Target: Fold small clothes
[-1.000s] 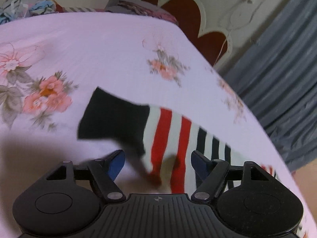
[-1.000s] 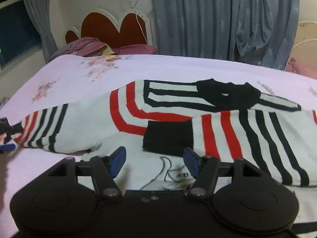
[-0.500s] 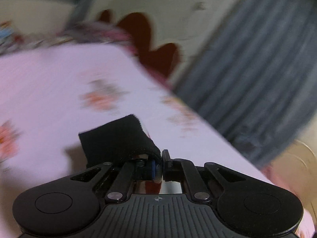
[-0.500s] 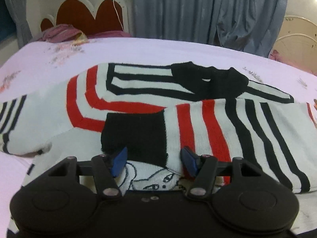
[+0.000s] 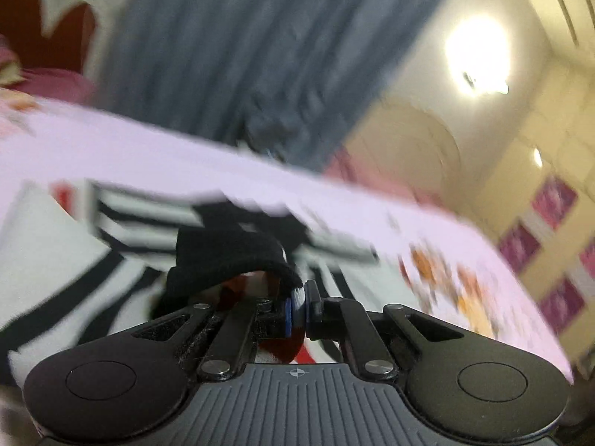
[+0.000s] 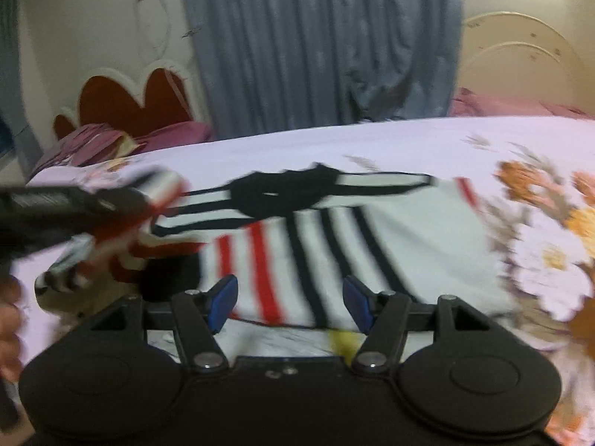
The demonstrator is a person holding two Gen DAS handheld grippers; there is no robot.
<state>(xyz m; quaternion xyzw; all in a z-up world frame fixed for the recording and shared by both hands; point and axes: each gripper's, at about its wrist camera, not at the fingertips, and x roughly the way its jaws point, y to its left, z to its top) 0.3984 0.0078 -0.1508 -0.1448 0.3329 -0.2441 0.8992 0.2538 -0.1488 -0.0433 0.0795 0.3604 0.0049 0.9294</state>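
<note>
- Evidently, the left gripper (image 5: 296, 306), open a second earlier, had clamped the sweater's black cuff (image 5: 227, 256) and carried that sleeve over the body.
- Right gripper (image 6: 286, 303) stood apart, empty, low centre of frame; sleeve fold under way.

Our left hand-held gripper (image 5: 296, 311) is clamped tight on a sleeve cuff (image 5: 230, 260), tilted downward. Our right hand-held gripper (image 6: 290, 303) hangs with jaws apart, nothing pinched. Fingers (image 6: 9, 319) show at the edge.

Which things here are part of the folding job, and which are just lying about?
In the job:
- striped sweater
- its black cuff, pinched in the left tool
- right tool, open above the sweater

Lying about:
- flowered bedsheet
- grey curtain
- headboard
- pink pillow
</note>
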